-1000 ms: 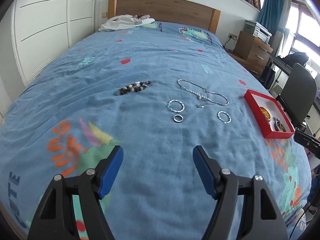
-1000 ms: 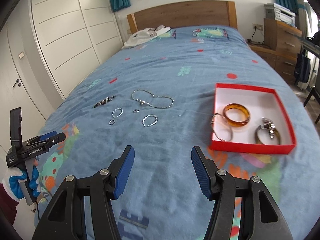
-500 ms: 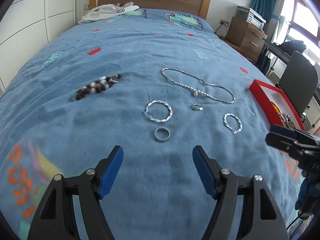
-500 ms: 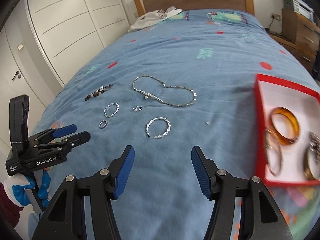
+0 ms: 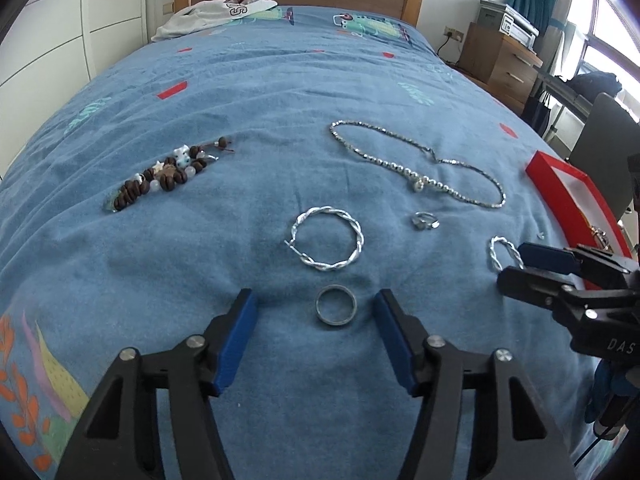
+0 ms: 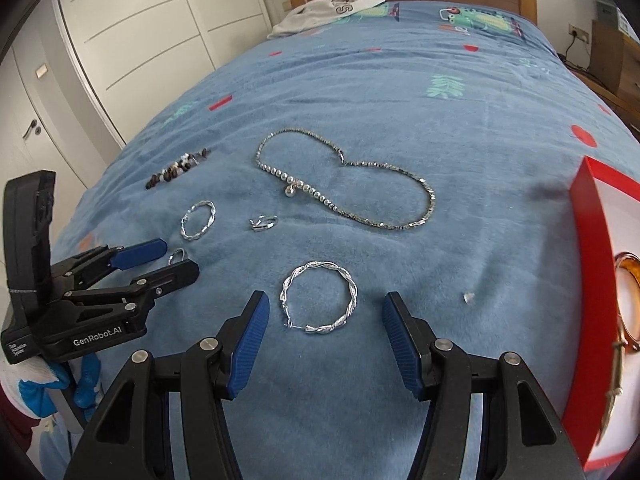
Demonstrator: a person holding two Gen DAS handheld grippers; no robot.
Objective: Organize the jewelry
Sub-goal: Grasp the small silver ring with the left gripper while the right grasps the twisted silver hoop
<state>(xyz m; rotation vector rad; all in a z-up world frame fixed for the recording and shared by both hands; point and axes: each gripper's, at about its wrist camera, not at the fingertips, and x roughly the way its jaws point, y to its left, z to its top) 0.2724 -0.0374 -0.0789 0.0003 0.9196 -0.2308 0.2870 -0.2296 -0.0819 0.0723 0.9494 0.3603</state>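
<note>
A grey band ring (image 5: pixel 335 305) lies on the blue bedspread between the fingertips of my left gripper (image 5: pixel 316 316), whose jaws are closing; the pads stand clear of it. Beyond it lie a twisted silver hoop (image 5: pixel 326 238), a small ring (image 5: pixel 425 221), a silver necklace (image 5: pixel 416 164) and a brown beaded bracelet (image 5: pixel 168 176). In the right wrist view a second twisted hoop (image 6: pixel 318 298) rests between the spread pads of my right gripper (image 6: pixel 325 320), untouched. The left gripper (image 6: pixel 176 258) shows at the left there, over the band ring (image 6: pixel 177 256).
A red box (image 6: pixel 592 240) with a white inside stands at the right, holding an amber bangle (image 6: pixel 628 300) and thin hoops. A tiny silver piece (image 6: pixel 467 297) lies by it. White clothing (image 5: pixel 208 16) is at the headboard; a drawer unit (image 5: pixel 500 60) stands right of the bed.
Both grippers came down and forward over the jewelry. The left jaws narrowed around the grey ring. The right gripper swung left from the red box to the twisted hoop.
</note>
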